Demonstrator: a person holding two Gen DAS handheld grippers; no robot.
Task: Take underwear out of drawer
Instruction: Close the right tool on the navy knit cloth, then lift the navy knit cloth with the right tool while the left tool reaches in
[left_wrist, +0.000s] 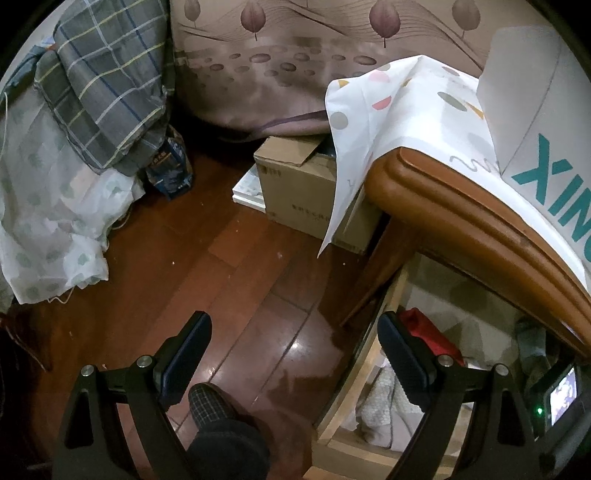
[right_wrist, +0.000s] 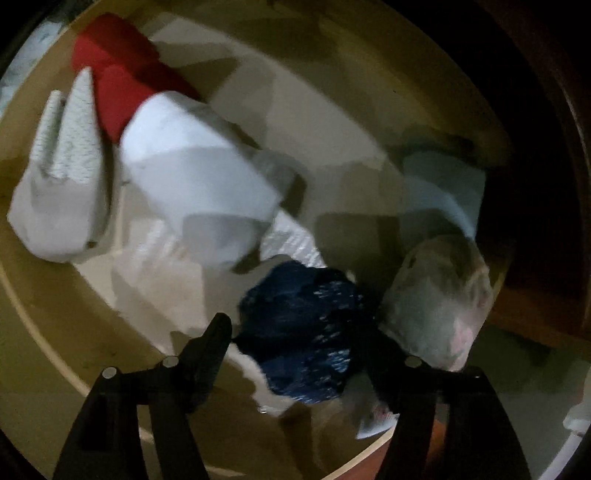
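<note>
Red roll (right_wrist: 122, 85) and white bundles (right_wrist: 195, 173) crowd drawer (right_wrist: 44, 332).

drawer (right_wrist: 44, 325): its contents smear with motion blur
dark blue bundle (right_wrist: 303, 332): my right finger hides its edge
teal lettering (left_wrist: 554, 184): cut off

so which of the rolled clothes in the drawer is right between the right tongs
The dark blue bundle. It lies between the open right tongs, while the red roll and the white rolls lie farther back in the drawer.
</note>
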